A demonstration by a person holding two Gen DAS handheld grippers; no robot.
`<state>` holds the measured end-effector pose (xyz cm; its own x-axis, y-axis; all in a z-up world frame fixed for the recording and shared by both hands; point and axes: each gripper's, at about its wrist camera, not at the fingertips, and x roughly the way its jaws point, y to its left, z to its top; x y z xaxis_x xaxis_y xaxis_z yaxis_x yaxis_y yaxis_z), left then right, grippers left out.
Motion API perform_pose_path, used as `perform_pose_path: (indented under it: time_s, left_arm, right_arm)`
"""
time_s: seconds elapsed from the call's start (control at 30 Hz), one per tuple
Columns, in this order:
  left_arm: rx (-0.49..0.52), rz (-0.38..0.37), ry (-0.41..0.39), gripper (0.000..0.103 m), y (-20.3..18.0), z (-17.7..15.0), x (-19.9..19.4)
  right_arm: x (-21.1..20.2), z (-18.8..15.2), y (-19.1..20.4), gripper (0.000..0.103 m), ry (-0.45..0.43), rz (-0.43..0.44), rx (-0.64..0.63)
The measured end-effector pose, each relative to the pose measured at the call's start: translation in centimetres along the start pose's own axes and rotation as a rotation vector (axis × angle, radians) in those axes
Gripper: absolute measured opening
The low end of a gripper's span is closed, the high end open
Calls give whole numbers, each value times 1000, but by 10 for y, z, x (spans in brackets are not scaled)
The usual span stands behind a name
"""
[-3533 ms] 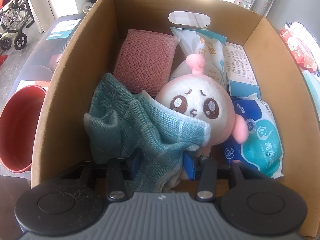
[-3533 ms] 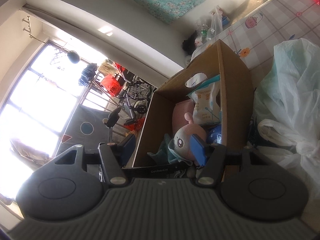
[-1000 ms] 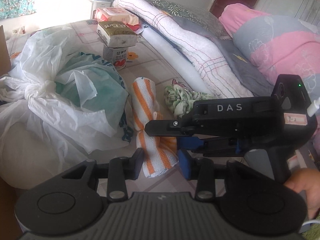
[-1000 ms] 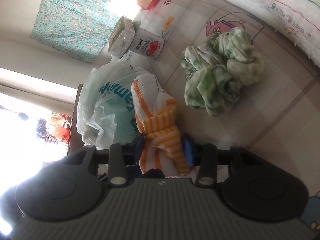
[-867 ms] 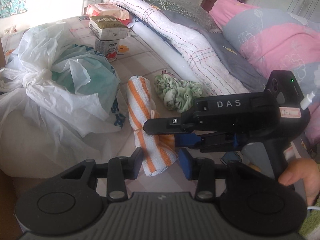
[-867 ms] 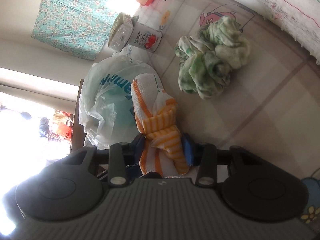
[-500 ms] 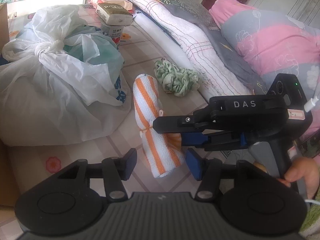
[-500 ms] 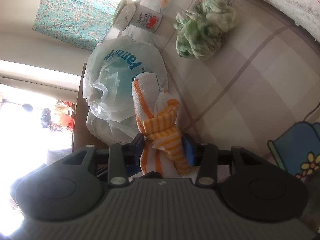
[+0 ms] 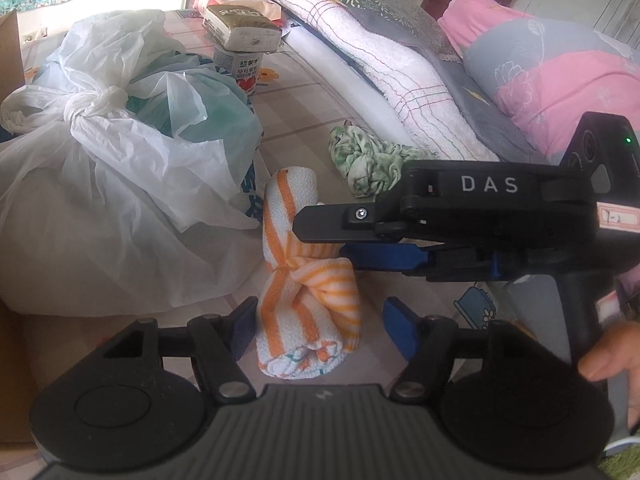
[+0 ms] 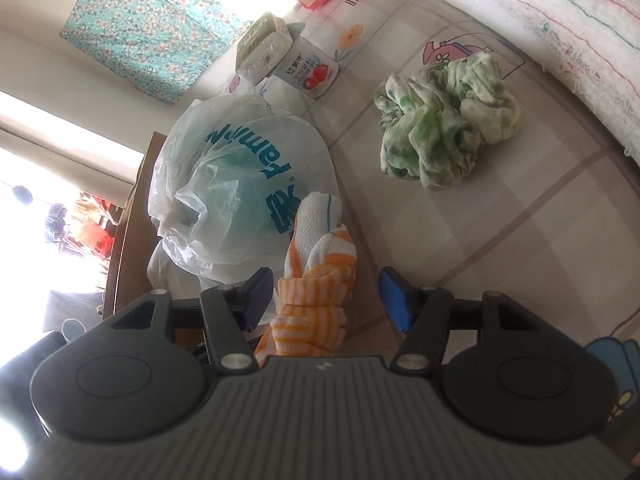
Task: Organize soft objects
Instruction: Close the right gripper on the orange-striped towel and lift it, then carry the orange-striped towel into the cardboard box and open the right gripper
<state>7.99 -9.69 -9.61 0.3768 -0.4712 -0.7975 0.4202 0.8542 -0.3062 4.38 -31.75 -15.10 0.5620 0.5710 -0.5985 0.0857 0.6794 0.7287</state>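
Observation:
An orange-and-white striped towel (image 9: 308, 280), tied in a knot, lies on the checked mat. Its near end sits between the fingers of my left gripper (image 9: 322, 330). Those jaws are opening; the right pad stands clear of the cloth and the left pad is just beside it. My right gripper (image 9: 320, 242) reaches in from the right over the knot. In the right wrist view the towel (image 10: 316, 292) is between my right gripper's (image 10: 326, 288) fingers with gaps on both sides, and these jaws are opening too. A crumpled green cloth (image 9: 368, 164) (image 10: 444, 144) lies further off.
Tied white plastic bags (image 9: 120, 184) (image 10: 240, 184) crowd the towel's left side, with a cardboard box edge (image 10: 132, 216) behind them. A milk carton with a pack on top (image 9: 244, 68) stands at the back. A rolled white blanket (image 9: 380, 60) and pink quilt (image 9: 540, 80) border the right. A hand (image 9: 612, 360) holds the right gripper.
Both grippers were squeezed on the striped towel; their jaws have now spread and the pads have come off it. The towel has slumped a little between them.

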Motion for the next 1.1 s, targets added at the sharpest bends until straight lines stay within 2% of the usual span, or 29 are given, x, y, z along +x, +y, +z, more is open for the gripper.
perform_pose_path:
  time_s: [0.07, 0.13, 0.2, 0.3, 0.4, 0.57, 0.73, 0.87, 0.97, 1.1]
  left_arm:
    - [-1, 11, -1, 61, 2, -1, 4]
    - [10, 20, -12, 52, 2, -1, 5]
    - [17, 20, -28, 50, 1, -1, 5]
    - [15, 8, -36, 47, 1, -1, 3]
    - [19, -13, -72, 47, -2, -2, -7]
    - [52, -34, -193, 47, -7, 3, -38]
    - [30, -19, -329, 47, 5, 9, -81]
    - [-12, 24, -422, 47, 25, 11, -123]
    - [-52, 89, -463, 47, 48, 12, -155]
    - [-106, 190, -468, 47, 79, 8, -192]
  right_arm:
    - [0, -4, 2, 58, -7, -7, -12]
    - [0, -5, 3, 53, -11, -10, -13]
    - [1, -7, 1, 42, -9, -10, -6]
    - [2, -9, -5, 35, 8, 24, 41]
    - [-6, -13, -3, 34, -15, 34, 41]
    - [-32, -10, 17, 34, -84, 80, -12]
    - [-44, 4, 64, 34, -114, 116, -128]
    - [-38, 11, 116, 34, -107, 182, -232]
    - [-21, 12, 156, 34, -79, 233, -305]
    - [16, 7, 214, 34, 3, 295, -382]
